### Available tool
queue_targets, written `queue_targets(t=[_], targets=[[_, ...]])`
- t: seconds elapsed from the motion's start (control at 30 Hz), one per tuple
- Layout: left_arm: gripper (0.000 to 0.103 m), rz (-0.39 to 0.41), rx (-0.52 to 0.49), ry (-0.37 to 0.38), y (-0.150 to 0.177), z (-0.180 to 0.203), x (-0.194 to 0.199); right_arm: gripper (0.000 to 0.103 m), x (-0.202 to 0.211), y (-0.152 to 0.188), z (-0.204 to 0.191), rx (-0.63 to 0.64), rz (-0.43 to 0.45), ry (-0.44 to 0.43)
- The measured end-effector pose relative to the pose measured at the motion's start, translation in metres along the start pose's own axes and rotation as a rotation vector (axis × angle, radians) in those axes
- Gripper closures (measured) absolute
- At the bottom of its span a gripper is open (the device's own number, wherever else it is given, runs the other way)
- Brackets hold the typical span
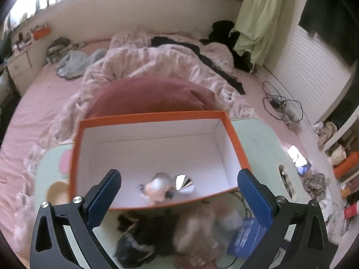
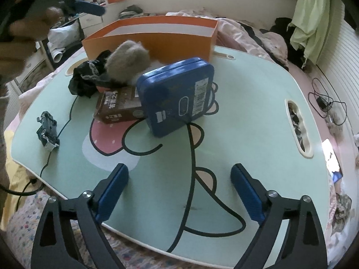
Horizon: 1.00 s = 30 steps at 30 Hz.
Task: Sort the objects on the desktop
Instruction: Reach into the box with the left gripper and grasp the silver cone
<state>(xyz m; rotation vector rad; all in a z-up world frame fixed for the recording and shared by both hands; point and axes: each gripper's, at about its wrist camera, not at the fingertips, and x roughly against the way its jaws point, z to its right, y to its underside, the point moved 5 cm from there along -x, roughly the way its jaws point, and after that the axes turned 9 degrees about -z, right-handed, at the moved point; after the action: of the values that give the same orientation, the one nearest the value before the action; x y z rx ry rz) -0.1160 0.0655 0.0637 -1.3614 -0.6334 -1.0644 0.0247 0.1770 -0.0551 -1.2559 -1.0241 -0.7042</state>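
1. While it hangs above the near rim of the orange box (image 1: 154,117), the left gripper (image 1: 179,190) has its blue pads spread wide with nothing between them
2. Just ahead of its fingertips, on the box's white floor, lie a small pale figurine (image 1: 157,188) and a shiny silver piece (image 1: 184,182), touching or nearly so; blur hides which
3. Below and between the left fingers sits a blurred heap: black fabric (image 1: 139,239), something furry and a blue tin (image 1: 244,237) by the right-hand pad
4. Over the mint cartoon lap table (image 2: 258,116), the right gripper (image 2: 179,186) is likewise open and empty
5. Well ahead of it the blue tin (image 2: 177,96) leans tilted on a brown carton (image 2: 119,107), with a grey fluffy ball (image 2: 128,61) and black fabric (image 2: 87,78) beyond, against the orange box (image 2: 157,35)
6. Far to its left lies a crumpled dark-green wrapper (image 2: 47,130)
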Motion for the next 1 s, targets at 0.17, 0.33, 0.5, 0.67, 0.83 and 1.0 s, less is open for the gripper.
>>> queue_targets(t=[0.17, 0.33, 0.5, 0.67, 0.83, 1.0], targets=[[0.0, -0.061, 0.006, -0.006, -0.004, 0.011, -0.03, 0.006, 0.0, 0.002, 0.001, -0.002, 0.001, 0.0], [0.0, -0.074, 0.013, -0.038, 0.001, 0.016, -0.047, 0.006, 0.001, 0.003, 0.002, 0.0, 0.004, -0.002], [0.0, -0.098, 0.034, -0.045, 0.01, 0.012, -0.06, 0.006, 0.001, 0.003, 0.002, 0.002, 0.005, -0.004], [0.0, -0.089, 0.024, -0.085, 0.012, 0.012, -0.062, 0.005, 0.001, 0.004, 0.002, 0.002, 0.005, -0.004], [0.0, -0.085, 0.025, -0.091, 0.012, 0.012, -0.062, 0.005, 0.001, 0.004, 0.003, 0.002, 0.005, -0.005], [0.0, -0.087, 0.025, -0.092, 0.012, 0.011, -0.062, 0.005, 0.001, 0.004, 0.003, 0.0, 0.004, -0.004]])
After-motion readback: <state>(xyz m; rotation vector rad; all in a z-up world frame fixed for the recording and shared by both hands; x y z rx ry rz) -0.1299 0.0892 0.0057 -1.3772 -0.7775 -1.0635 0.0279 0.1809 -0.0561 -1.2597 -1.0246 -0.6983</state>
